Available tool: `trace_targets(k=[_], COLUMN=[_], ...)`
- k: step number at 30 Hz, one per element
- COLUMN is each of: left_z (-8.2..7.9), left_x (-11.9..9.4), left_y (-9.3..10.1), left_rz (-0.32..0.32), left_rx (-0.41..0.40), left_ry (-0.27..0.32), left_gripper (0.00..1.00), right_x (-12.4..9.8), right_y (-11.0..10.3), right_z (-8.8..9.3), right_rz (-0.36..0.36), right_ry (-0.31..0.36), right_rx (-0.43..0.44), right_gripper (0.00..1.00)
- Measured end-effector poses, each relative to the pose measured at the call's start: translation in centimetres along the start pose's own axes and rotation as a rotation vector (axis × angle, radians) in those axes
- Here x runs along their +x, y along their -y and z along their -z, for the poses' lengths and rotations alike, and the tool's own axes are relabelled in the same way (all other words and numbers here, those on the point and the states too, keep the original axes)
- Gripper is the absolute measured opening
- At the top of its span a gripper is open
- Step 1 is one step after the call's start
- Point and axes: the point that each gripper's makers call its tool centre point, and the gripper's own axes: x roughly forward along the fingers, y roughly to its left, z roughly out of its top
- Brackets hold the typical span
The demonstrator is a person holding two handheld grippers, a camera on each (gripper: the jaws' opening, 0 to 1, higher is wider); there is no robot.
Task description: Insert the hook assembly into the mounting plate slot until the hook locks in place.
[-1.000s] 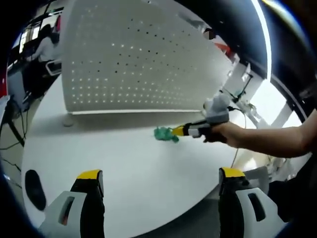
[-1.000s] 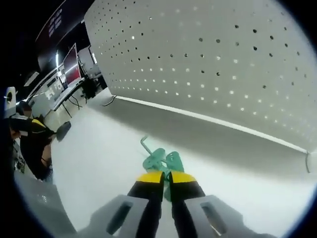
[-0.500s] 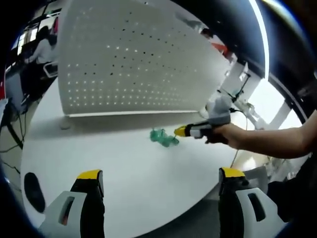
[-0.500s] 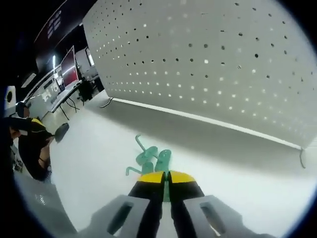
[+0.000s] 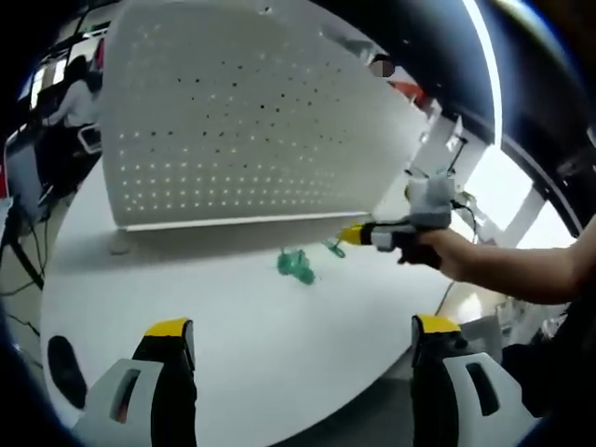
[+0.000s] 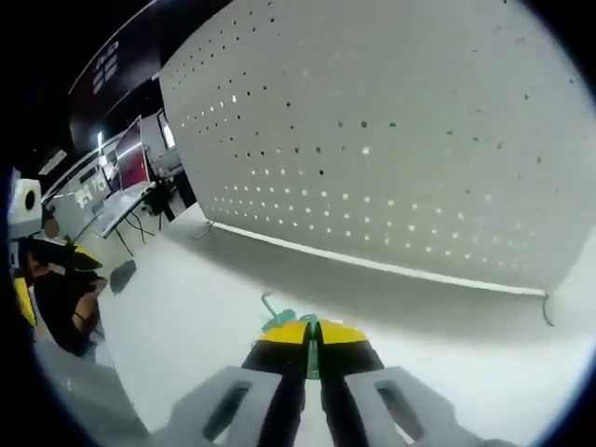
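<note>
Holding a small green hook (image 6: 312, 349) between its closed jaws, the right gripper (image 6: 312, 331) points toward the white perforated mounting plate (image 6: 391, 140), which stands upright along the far side of the desk (image 6: 186, 317). The plate lies straight ahead of this gripper, near but not touching. The green piece sits edge-on in the jaws, so only a thin strip and a small bent tip to the left can be seen; its long axis seems to run along the jaws, toward the plate, but I cannot tell this for certain.

In the left gripper view the right gripper (image 5: 346, 235) is raised above the desk (image 5: 233, 326) near the lower edge of the plate (image 5: 242, 121), with a bit of green at its tip. A second green part (image 5: 295, 265) lies on the desk just in front of the plate and a little to the left of the right gripper. It looks like a small plastic piece with rounded lobes, apart from the held one. The left gripper (image 5: 303, 340) has its jaws wide apart, holds nothing, and stands well back near the front edge of the desk, so the right gripper is much nearer to the plate.

In my judgement, the coming move depends on bringing the hook's tip level with one row of holes.
</note>
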Motion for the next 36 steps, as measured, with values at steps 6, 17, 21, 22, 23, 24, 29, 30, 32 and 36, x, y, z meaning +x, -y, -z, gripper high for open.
trace_targets(k=[6, 17, 21, 22, 23, 24, 29, 30, 32, 36], left_z=[-1.1, -3.3, -3.6, -3.7, -3.8, -3.8, -4.3, -4.5, -4.7, -5.1], left_x=[0.4, 0.4, 0.3, 0.3, 0.2, 0.2, 0.0, -0.1, -0.1, -0.4], left_y=[0.4, 1.6, 1.9, 2.0, 2.0, 2.0, 2.4, 2.4, 2.6, 3.1], left_rz=[0.009, 0.059, 0.079, 0.087, 0.094, 0.099, 0.124, 0.129, 0.148, 0.198], left_rx=[0.003, -0.063, -0.062, -0.071, -0.081, -0.09, -0.136, -0.152, -0.187, -0.244], left_ry=[0.015, 0.083, 0.085, 0.089, 0.092, 0.094, 0.121, 0.131, 0.145, 0.171], left_gripper=[0.97, 0.86, 0.71, 0.69, 0.67, 0.66, 0.58, 0.57, 0.54, 0.45], right_x=[-2.9, -6.6, -7.5, -7.6, -7.7, -7.8, -8.4, -8.5, -8.6, -9.5], right_y=[-2.7, -11.3, -14.0, -14.4, -15.0, -15.5, -17.7, -17.9, -18.6, -19.5], right_z=[-3.8, -6.8, -7.3, -7.3, -7.4, -7.5, -8.1, -8.2, -8.2, -9.1], right_rz=[-0.036, -0.214, -0.264, -0.271, -0.284, -0.294, -0.333, -0.337, -0.351, -0.356], right_ry=[0.125, 0.248, 0.29, 0.297, 0.305, 0.312, 0.339, 0.343, 0.344, 0.38], right_rx=[0.008, 0.064, 0.109, 0.113, 0.115, 0.113, 0.131, 0.129, 0.12, 0.047], right_gripper=[0.0, 0.0, 0.0, 0.0, 0.0, 0.0, 0.0, 0.0, 0.0, 0.0])
